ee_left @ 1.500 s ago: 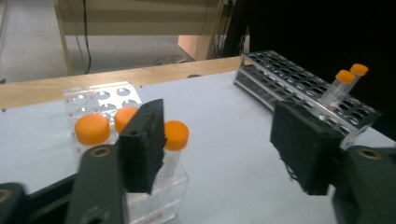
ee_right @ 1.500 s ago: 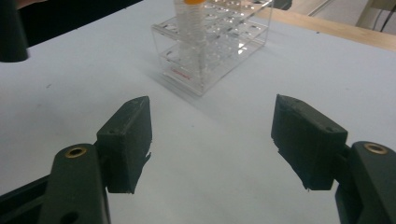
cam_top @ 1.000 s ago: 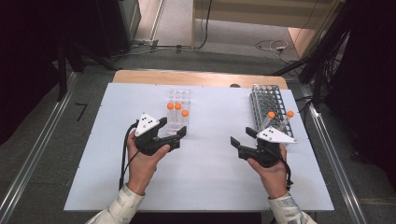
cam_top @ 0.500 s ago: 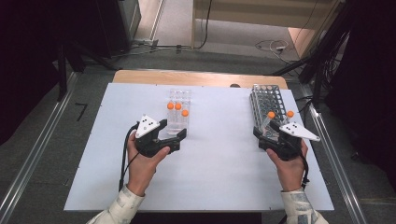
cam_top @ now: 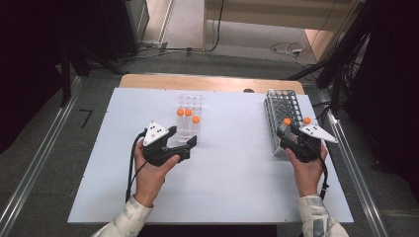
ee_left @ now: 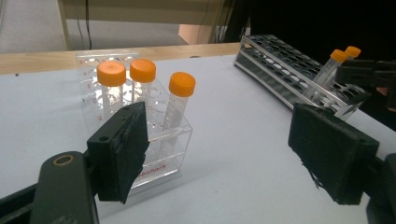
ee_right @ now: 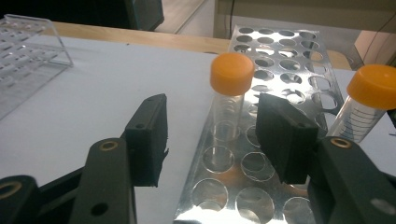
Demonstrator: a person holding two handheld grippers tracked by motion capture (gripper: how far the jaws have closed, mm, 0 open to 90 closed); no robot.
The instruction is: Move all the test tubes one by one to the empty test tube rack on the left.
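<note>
A white table (cam_top: 232,182) carries two racks: a clear plastic rack (cam_top: 189,118) near the middle of its far edge and a metal rack (cam_top: 281,106) along its right edge, running from the far edge toward the person. The clear rack holds three orange-capped tubes (ee_left: 140,86), all upright. The metal rack holds two more at its near end: one tube (ee_right: 229,93) stands upright in a hole of the left column, and a second tube (ee_right: 366,105) leans to the right, close to the rack's right side. The right gripper (cam_top: 291,138) is held over the near end of the metal rack, its jaws spread apart with nothing between the pads. In the right gripper view the upright tube rises in the gap between the two jaws, nearer the right jaw; whether that pad touches it cannot be told. The left gripper (cam_top: 180,143) sits near the middle of the table, just in front of the near side of the clear rack, also with its jaws wide apart and nothing grasped. In the left gripper view its left jaw overlaps the clear rack's front corner, and the metal rack with the other gripper shows farther off at the right.
</note>
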